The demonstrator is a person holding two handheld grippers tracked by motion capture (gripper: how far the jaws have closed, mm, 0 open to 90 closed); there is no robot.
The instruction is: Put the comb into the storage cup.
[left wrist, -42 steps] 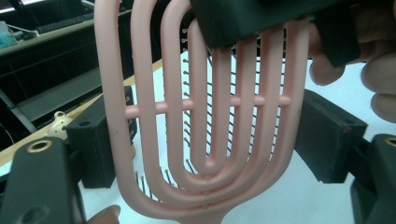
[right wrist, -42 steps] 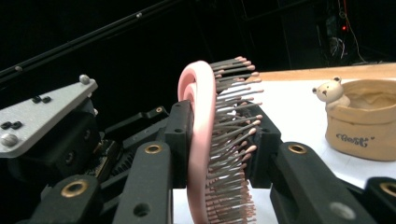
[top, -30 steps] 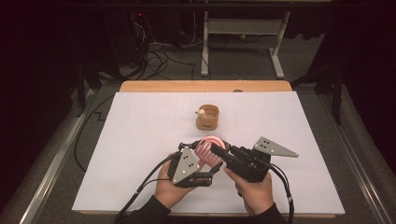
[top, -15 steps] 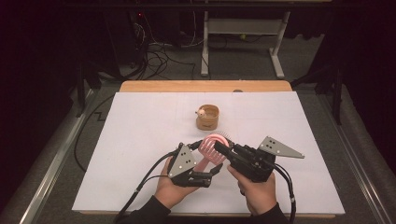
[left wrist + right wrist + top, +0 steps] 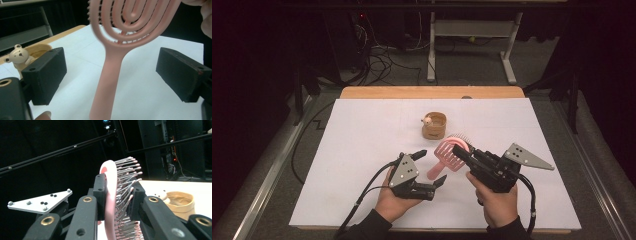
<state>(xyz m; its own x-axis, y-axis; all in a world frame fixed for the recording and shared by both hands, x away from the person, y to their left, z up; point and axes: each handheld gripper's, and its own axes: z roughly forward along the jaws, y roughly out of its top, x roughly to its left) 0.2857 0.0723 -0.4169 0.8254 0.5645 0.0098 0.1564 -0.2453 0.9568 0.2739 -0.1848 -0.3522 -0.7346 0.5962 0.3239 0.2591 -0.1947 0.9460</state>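
Note:
A pink hairbrush (image 5: 446,156) hangs just above the white table, its head up and right, its handle (image 5: 107,75) pointing down toward the person. My right gripper (image 5: 460,150) is shut on the brush head (image 5: 110,195), one pad on its back and the other among the bristles. My left gripper (image 5: 432,166) stands open around the handle. Its jaws have just been opening, and the pads (image 5: 45,75) sit well apart from the handle on both sides.
A small tan cup (image 5: 434,125) with a white bear figure (image 5: 18,53) on its rim stands on the white sheet (image 5: 362,130) just beyond the brush. A wooden table edge (image 5: 432,92) runs along the far side, with cables and a desk frame behind.
My left gripper's jaws have spread off the brush handle. The right gripper keeps its hold on the brush head and has shifted slightly right, so the two grippers are farther apart.

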